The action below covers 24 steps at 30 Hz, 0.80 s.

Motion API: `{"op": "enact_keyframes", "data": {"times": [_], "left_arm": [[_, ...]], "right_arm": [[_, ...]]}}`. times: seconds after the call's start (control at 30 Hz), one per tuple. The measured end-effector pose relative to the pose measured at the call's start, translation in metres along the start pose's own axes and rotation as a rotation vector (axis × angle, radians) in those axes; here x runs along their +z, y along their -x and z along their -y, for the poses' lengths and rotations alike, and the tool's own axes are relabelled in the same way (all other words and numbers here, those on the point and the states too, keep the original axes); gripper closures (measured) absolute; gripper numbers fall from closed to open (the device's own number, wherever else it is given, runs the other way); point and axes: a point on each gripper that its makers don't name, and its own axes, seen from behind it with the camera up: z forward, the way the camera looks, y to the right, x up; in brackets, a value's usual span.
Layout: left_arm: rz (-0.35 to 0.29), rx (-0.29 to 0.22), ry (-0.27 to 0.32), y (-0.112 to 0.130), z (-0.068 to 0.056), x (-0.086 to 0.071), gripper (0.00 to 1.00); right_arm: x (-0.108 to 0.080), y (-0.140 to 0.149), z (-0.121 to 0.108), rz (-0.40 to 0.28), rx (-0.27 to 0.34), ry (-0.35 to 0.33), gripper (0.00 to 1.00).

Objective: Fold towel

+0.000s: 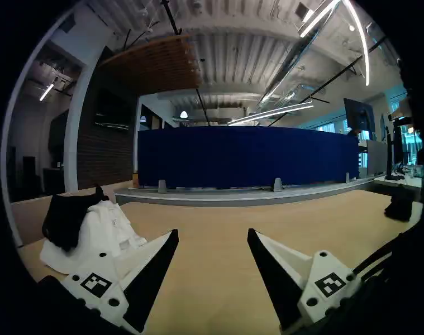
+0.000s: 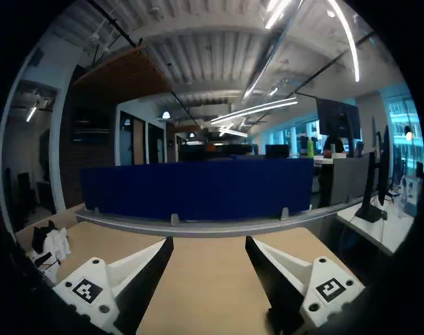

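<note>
The left gripper (image 1: 212, 231) is recorded released, fingers spread over the wooden table (image 1: 212, 285), nothing grasped. The right gripper (image 2: 209, 239) is likewise released and empty. The white towel (image 1: 108, 234) is found crumpled left of the left gripper, with a black cloth (image 1: 66, 218) touching it.

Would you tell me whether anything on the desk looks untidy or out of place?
The white towel lies crumpled in a heap near the wooden desk's left edge, with a black cloth bunched on top of it. Nothing else stands out.
</note>
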Motion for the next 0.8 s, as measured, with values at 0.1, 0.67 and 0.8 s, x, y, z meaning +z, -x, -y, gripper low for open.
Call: {"op": "enact_keyframes", "data": {"times": [0.1, 0.67, 0.8], "left_arm": [[0.000, 0.000, 0.000, 0.000, 0.000, 0.000, 0.09], [0.000, 0.000, 0.000, 0.000, 0.000, 0.000, 0.09], [0.000, 0.000, 0.000, 0.000, 0.000, 0.000, 0.08]], "right_arm": [[-0.002, 0.004, -0.015, -0.021, -0.010, 0.024, 0.00], [0.001, 0.110, -0.036, -0.034, 0.029, 0.040, 0.00], [0.003, 0.135, -0.038, -0.047, 0.052, 0.046, 0.00]]}}
